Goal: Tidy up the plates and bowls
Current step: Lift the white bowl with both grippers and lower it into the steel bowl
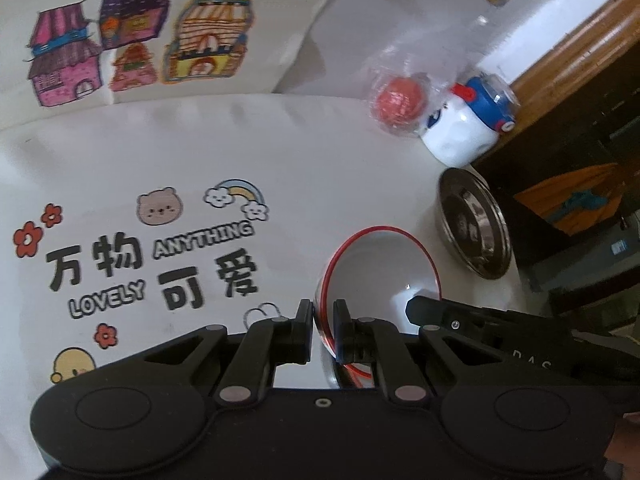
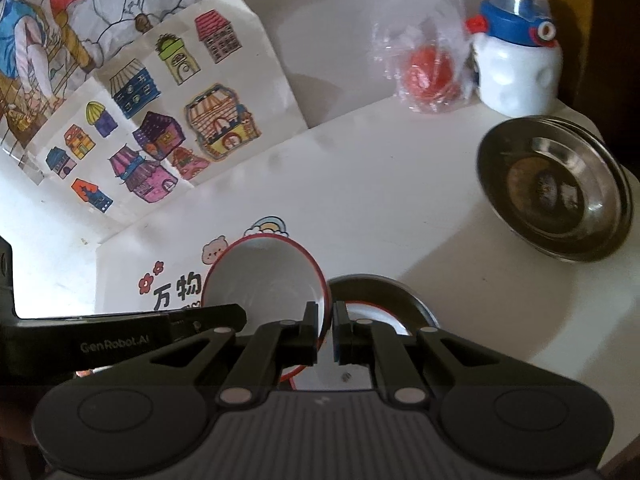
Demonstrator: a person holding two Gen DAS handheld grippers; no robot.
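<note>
Pinching opposite rims of white bowl (image 2: 266,276), lower centre | left gripper (image 1: 323,330) and right gripper (image 2: 325,332) both clamped narrow, steadying it | steel dishes (image 2: 554,196) stacked right

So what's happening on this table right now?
A person is tidying dishes with two hand-held grippers. Both the left gripper and the right gripper pinch the rim of the same red-rimmed white bowl. A steel plate stack sits at the table's far right.
</note>
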